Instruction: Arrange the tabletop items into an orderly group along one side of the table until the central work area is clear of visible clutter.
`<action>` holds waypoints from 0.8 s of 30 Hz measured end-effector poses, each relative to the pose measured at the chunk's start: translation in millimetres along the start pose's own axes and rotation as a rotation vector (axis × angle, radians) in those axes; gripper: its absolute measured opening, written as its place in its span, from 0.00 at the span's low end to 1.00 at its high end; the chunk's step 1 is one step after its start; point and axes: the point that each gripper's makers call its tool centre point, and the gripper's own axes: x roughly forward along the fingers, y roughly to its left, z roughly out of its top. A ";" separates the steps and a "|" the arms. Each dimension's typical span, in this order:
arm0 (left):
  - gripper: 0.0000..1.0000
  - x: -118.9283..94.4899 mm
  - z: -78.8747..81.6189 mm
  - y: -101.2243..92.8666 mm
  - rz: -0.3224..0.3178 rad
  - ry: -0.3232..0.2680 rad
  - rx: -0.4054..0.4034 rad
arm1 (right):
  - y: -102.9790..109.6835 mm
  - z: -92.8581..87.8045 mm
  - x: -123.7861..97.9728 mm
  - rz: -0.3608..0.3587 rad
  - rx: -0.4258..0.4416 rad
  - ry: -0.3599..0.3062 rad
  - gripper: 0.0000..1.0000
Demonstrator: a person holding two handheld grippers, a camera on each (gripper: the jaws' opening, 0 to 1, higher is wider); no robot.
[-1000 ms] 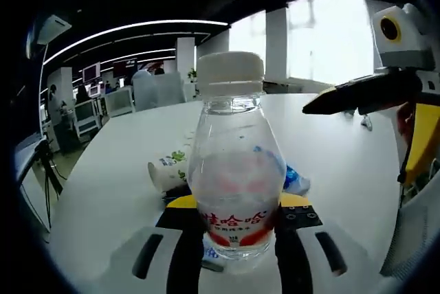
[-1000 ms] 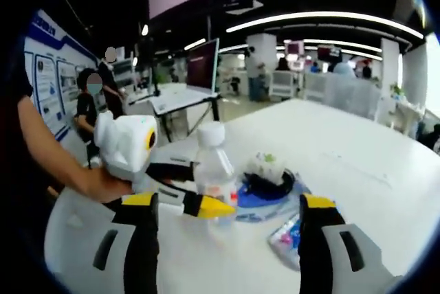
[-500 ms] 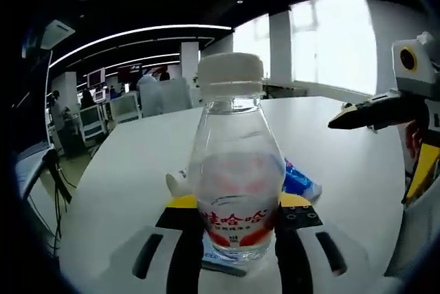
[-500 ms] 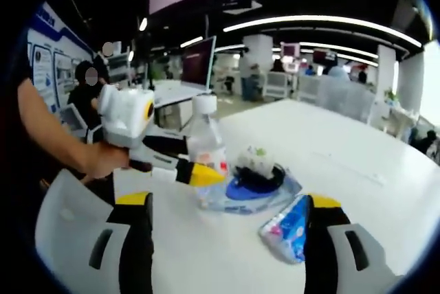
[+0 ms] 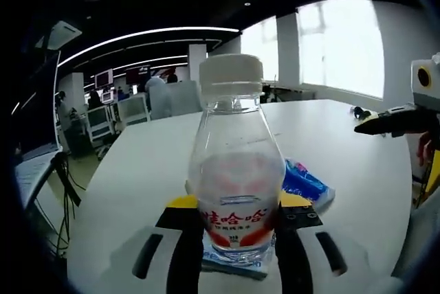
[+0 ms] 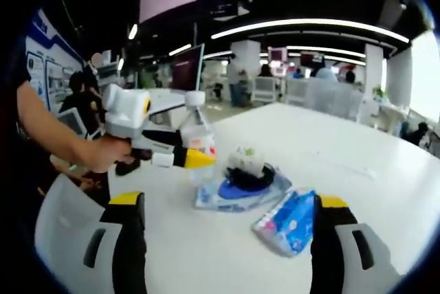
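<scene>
In the left gripper view, the left gripper [image 5: 237, 229] pinches a clear bottle [image 5: 236, 170] upright over the table [image 5: 130, 170]; a blue packet [image 5: 302, 183] lies just right. In the right gripper view, the right gripper [image 6: 223, 239] has its jaws spread, the packet between them. Beyond lies a cup [image 6: 246, 163] on a blue pouch [image 6: 237, 194], near the table's left edge.

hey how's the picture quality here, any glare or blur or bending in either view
Left gripper view: the windows are blown out white, the bottle is sharp and close, and ceiling lights curve with fisheye bending. Right gripper view: softer overall, the tissue pack slightly blurred, the table evenly lit with faint shadows, and the ceiling light strips bow.
</scene>
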 end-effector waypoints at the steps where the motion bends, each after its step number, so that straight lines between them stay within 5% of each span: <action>1: 0.39 -0.2 0.7 1.3 0.002 -0.001 0.000 | -1.6 -0.6 -1.4 -0.011 -0.001 0.000 1.00; 24: 0.39 -2.5 10.4 44.5 0.047 -0.014 0.020 | -13.1 -0.3 -21.2 -0.121 0.004 -0.004 1.00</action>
